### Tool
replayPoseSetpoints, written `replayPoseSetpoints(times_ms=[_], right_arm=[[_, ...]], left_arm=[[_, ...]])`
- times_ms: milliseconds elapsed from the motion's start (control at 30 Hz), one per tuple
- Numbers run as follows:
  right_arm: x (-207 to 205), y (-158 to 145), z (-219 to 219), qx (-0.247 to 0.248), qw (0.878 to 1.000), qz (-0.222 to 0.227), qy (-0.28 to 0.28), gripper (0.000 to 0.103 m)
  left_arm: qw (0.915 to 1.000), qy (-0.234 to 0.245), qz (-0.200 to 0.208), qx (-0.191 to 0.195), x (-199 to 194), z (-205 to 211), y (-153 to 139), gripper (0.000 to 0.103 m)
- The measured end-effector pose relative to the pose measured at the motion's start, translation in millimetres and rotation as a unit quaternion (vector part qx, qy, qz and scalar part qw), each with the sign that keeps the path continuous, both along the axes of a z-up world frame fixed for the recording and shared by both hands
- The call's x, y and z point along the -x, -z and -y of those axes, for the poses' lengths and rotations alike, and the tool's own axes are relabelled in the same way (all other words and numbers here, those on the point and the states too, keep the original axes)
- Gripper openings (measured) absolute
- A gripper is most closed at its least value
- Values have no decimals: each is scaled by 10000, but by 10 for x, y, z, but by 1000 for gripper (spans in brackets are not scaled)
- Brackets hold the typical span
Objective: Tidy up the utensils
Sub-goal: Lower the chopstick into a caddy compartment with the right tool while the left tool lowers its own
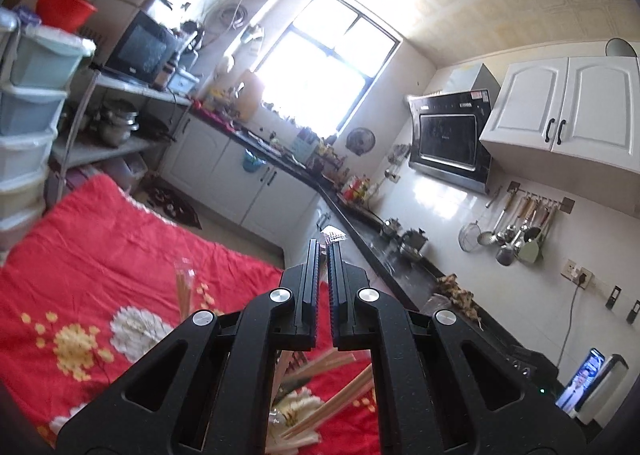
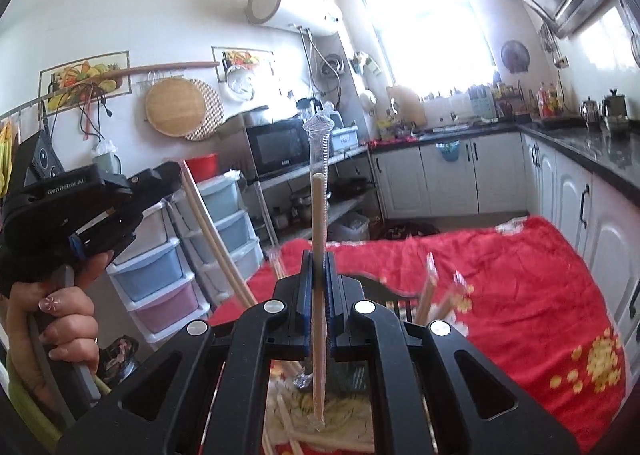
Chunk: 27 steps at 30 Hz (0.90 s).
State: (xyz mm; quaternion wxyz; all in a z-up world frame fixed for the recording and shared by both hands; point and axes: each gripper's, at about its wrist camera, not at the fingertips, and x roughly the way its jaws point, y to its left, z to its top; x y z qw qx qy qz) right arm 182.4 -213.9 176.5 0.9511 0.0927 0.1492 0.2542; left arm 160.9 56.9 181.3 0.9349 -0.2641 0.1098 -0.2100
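Observation:
My right gripper (image 2: 319, 255) is shut on a pair of wooden chopsticks in a clear plastic sleeve (image 2: 319, 207), held upright above the red floral cloth (image 2: 500, 275). My left gripper (image 1: 323, 247) is shut on another wrapped pair, whose crumpled sleeve tip (image 1: 334, 234) pokes out past the fingertips. From the right wrist view the left gripper (image 2: 160, 175) is at the left with its chopsticks (image 2: 216, 243) slanting down. More wrapped chopsticks (image 1: 332, 395) lie on the cloth under both grippers. A dark mesh holder (image 2: 384, 295) with several chopsticks stands behind my right gripper.
A clear glass with chopsticks (image 1: 185, 287) stands on the cloth (image 1: 100, 255). Plastic drawers (image 2: 160, 275) stand at the left, a black counter (image 1: 380, 255) and white cabinets (image 2: 600, 235) at the right. A phone (image 1: 580, 387) leans on the counter.

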Motion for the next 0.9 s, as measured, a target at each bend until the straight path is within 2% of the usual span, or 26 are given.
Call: replayPoseSetpoints(times_ms=[400, 567, 900], right_arm=[[-165, -205, -52, -7, 9982, 582, 142, 6], [-211, -211, -72, 38, 9966, 801, 192, 6], [-349, -153, -87, -15, 9960, 846, 294, 6]], left_arm=[[9972, -592, 372, -278, -61, -87, -218, 2], [9961, -714, 366, -358, -147, -79, -179, 2], [9946, -831, 416, -454, -407, 24, -26, 2]])
